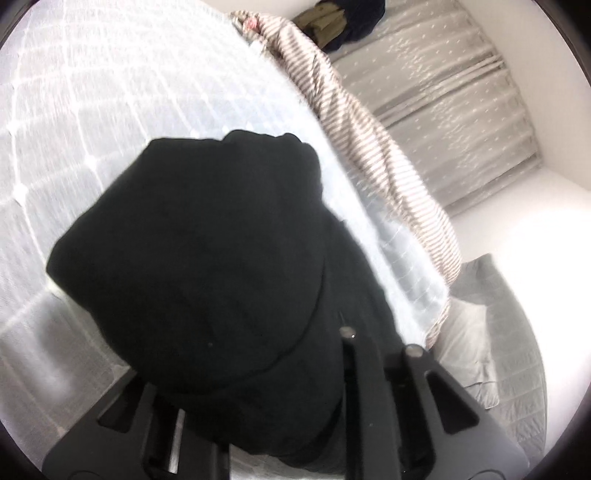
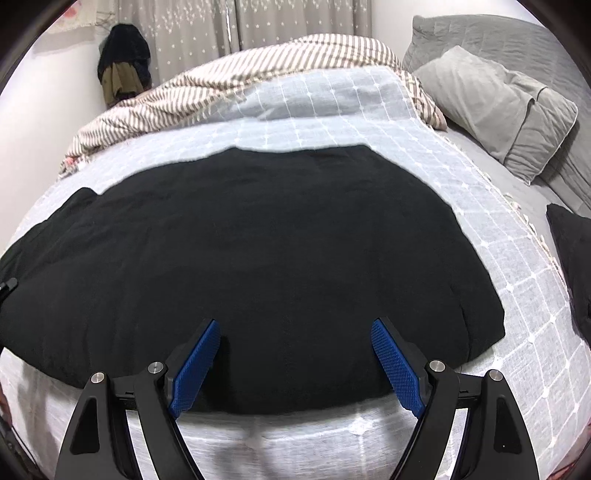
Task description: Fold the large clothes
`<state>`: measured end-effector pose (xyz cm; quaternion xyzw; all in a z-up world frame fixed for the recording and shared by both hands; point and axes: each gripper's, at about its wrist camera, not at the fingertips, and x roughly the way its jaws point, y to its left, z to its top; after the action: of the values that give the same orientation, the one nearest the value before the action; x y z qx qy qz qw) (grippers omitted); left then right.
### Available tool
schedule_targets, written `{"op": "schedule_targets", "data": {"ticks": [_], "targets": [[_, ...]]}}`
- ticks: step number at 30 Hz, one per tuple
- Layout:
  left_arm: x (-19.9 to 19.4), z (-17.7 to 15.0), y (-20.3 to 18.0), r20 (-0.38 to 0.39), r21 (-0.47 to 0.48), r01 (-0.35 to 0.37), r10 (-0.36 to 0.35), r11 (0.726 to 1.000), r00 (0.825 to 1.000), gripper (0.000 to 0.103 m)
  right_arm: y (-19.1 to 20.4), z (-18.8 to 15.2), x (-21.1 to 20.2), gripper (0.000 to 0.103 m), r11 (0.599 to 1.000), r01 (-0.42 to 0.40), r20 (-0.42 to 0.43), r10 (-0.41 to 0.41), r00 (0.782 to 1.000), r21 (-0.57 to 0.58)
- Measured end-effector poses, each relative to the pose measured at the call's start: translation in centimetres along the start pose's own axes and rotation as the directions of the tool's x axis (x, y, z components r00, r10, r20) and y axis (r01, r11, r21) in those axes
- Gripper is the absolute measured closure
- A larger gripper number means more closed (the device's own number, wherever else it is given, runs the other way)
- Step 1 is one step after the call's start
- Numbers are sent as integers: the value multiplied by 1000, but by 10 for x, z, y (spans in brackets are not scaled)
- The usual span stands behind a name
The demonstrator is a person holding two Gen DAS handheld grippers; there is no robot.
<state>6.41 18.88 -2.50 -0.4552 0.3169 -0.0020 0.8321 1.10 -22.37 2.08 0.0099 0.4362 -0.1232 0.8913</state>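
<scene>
Black soft garment (image 2: 258,258) mostly flat on bed (image 2: 517,288); folding barely begun. Left hand-held gripper (image 1: 376,354) pinches raised edge; right hand-held gripper (image 2: 295,365) wide open, empty.

Home bedroom, from what I see: bed (image 2: 480,229) under a pale grid coverlet, striped duvet (image 2: 258,66) bunched at its far edge, grey pillows (image 2: 498,110) at its right corner, star-print curtains (image 2: 207,26).

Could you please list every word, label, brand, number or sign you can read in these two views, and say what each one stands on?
None: no readable text in either view.
The black garment shows no tag or print.
The bedspread bears only a white grid; the curtain only small stars; the blanket only stripes.
The gripper fingers carry no marking.
The pillow is plain.
</scene>
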Motion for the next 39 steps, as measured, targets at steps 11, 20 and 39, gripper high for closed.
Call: {"op": "schedule_targets", "data": {"ticks": [11, 20, 39], "targets": [[-63, 34, 15, 182, 122, -95, 72, 988, 981, 82, 82, -3, -17, 18, 960, -215, 51, 227, 972, -180], [-69, -3, -68, 244, 459, -58, -64, 886, 968, 82, 153, -28, 15, 18, 859, -373, -148, 342, 928, -351], [8, -152, -167, -151, 837, 177, -92, 518, 984, 77, -20, 36, 11, 18, 948, -305, 4, 306, 952, 86]]}}
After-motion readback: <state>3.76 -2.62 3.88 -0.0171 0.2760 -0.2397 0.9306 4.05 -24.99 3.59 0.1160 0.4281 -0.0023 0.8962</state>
